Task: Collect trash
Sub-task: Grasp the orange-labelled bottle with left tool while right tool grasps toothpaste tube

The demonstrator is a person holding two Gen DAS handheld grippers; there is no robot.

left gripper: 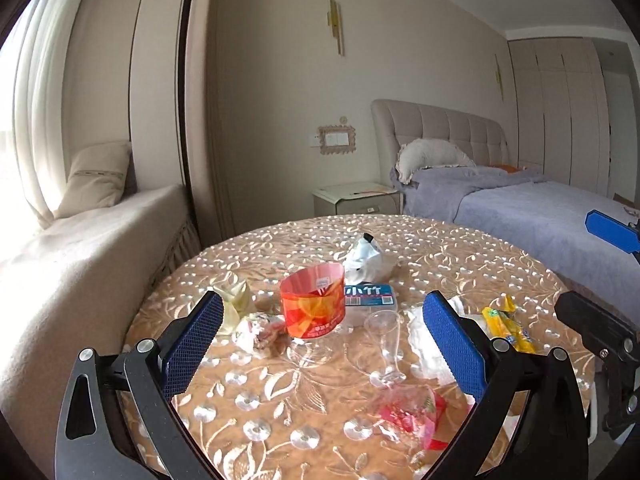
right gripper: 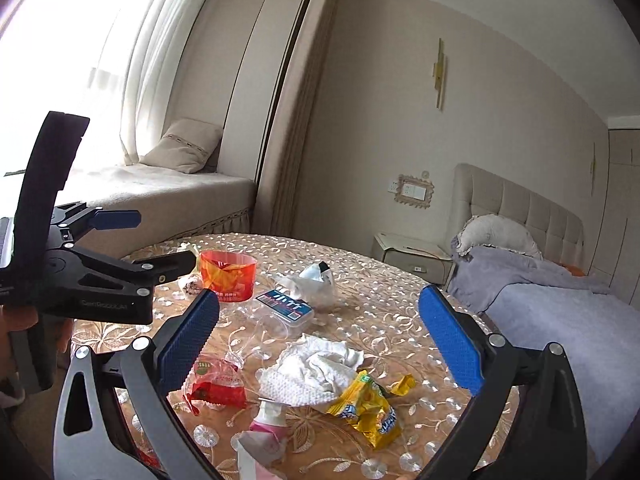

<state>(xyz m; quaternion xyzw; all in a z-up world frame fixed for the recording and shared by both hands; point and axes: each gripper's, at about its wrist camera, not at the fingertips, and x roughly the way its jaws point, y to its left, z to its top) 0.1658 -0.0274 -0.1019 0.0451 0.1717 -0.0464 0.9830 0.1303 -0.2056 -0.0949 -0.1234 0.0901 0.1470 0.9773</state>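
Round tabletop (left gripper: 460,256) strewn with trash; red paper cup (left gripper: 313,306) near its centre, blue-labelled box (left gripper: 368,298) just beside it; white tissue (right gripper: 316,368) and yellow wrapper (right gripper: 368,408) toward the near edge; left gripper (left gripper: 322,344) and right gripper (right gripper: 320,340) above the tabletop, fingers (left gripper: 192,344) spread wide, holding nothing.

Round table (left gripper: 256,408) with floral cloth; bed (left gripper: 532,216) beside nightstand (left gripper: 356,198); cushion (left gripper: 94,178) on window seat (right gripper: 168,196).

left tool (left gripper: 322,334) and right tool (right gripper: 320,334), both wide open, empty
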